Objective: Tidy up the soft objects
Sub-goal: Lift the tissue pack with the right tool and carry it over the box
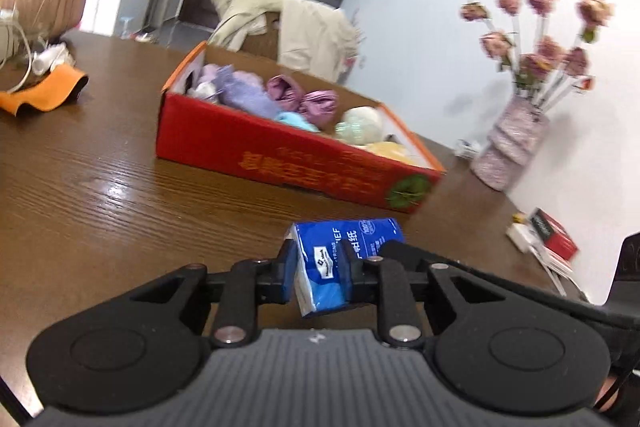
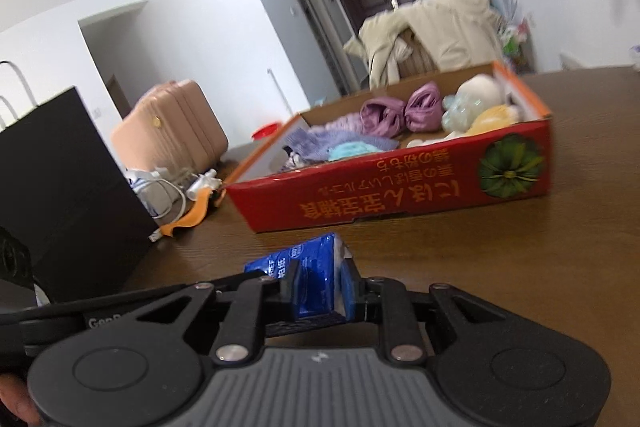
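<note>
My left gripper (image 1: 320, 273) is shut on one end of a blue tissue pack (image 1: 340, 251). My right gripper (image 2: 322, 289) is shut on the other end of the same blue tissue pack (image 2: 310, 275). Both hold it just above the brown wooden table (image 1: 100, 195), in front of a red cardboard box (image 1: 280, 155). The box, also in the right wrist view (image 2: 384, 187), holds several soft things: purple cloth bundles (image 2: 400, 111), a lilac knit (image 1: 244, 95), a pale green plush (image 1: 360, 125) and a yellow plush (image 2: 494, 117).
A vase of dried pink flowers (image 1: 516, 143) stands at the table's far right, with a red-black booklet (image 1: 554, 239) near the edge. An orange cloth (image 1: 44, 93) and white cables (image 2: 168, 187) lie left. A black bag (image 2: 60, 187) stands at the left. A pink suitcase (image 2: 172, 131) and draped chair (image 1: 296, 27) stand behind.
</note>
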Demonstrator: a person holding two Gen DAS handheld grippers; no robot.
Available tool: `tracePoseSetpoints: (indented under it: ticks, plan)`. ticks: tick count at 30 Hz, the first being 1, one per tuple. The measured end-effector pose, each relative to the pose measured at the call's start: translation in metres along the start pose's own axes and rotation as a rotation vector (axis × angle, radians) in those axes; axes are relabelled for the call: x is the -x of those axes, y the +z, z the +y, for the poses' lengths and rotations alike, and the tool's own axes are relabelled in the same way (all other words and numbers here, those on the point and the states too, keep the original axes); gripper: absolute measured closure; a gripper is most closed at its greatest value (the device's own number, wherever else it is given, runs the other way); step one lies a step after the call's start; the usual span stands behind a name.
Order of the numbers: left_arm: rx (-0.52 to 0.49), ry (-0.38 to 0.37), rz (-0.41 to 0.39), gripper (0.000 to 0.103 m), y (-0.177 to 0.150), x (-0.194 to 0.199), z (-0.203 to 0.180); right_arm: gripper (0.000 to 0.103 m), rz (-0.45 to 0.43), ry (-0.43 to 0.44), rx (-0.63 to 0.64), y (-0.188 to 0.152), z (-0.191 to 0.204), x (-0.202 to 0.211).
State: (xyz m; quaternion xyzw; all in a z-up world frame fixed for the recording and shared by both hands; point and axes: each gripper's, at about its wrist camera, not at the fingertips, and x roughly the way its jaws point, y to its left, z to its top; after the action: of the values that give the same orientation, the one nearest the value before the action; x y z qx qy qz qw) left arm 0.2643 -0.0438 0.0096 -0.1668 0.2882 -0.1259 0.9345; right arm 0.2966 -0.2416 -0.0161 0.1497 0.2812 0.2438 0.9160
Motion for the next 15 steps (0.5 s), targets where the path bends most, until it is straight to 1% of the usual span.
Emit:
tracePoseSetpoints:
  ticks: [5, 8, 11, 15]
  plan:
    - [-0.074, -0.036, -0.035, 0.081, -0.01, 0.035, -0.032, 0.084, -0.071, -0.021, -0.018, -0.017, 0.012, 0.057]
    - [-0.095, -0.058, -0.048, 0.081, -0.014, 0.05, -0.045, 0.084, -0.104, -0.04, -0.009, -0.024, 0.017, 0.083]
    - [-0.107, -0.068, -0.058, 0.081, -0.017, 0.058, -0.053, 0.084, -0.131, -0.044, -0.011, -0.029, 0.02, 0.103]
    - [-0.12, -0.072, -0.065, 0.081, -0.017, 0.064, -0.061, 0.084, -0.15, -0.043, -0.02, -0.034, 0.022, 0.116]
